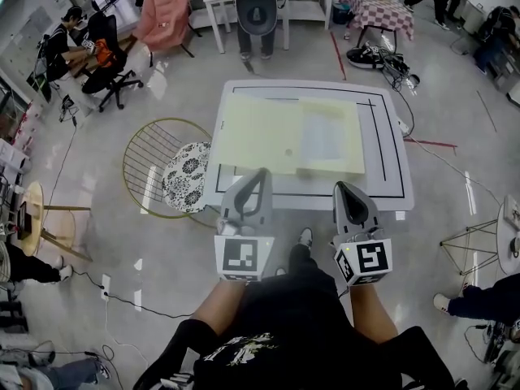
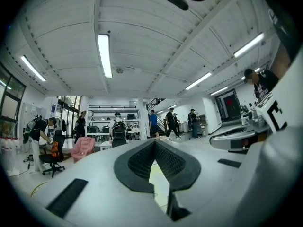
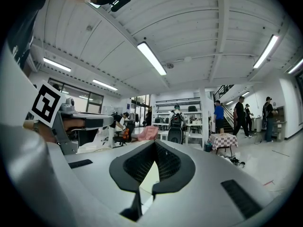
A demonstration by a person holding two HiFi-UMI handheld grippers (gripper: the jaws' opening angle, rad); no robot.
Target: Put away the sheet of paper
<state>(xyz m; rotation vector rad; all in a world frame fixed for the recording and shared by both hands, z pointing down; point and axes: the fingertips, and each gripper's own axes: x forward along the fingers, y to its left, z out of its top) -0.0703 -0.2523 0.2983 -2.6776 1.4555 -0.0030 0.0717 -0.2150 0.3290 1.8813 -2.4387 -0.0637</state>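
Hand-held grippers (image 1: 262,174) (image 1: 340,187); paper (image 1: 268,132) lengthwise left-right

Sheet of paper (image 1: 252,132) lies on table (image 1: 392,104), toward its left. Wire chair (image 1: 146,157) stands just left of table, cushion (image 1: 185,175) on it. Left gripper (image 1: 261,174) and right gripper (image 1: 340,188) are side by side at the near edge.

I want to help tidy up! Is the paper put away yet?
Nothing looks done yet: the yellow sheet of paper lies on the white table. The left gripper and right gripper are shut by its near edge; I cannot tell if they pinch it. Carrying it off and putting it away is left.
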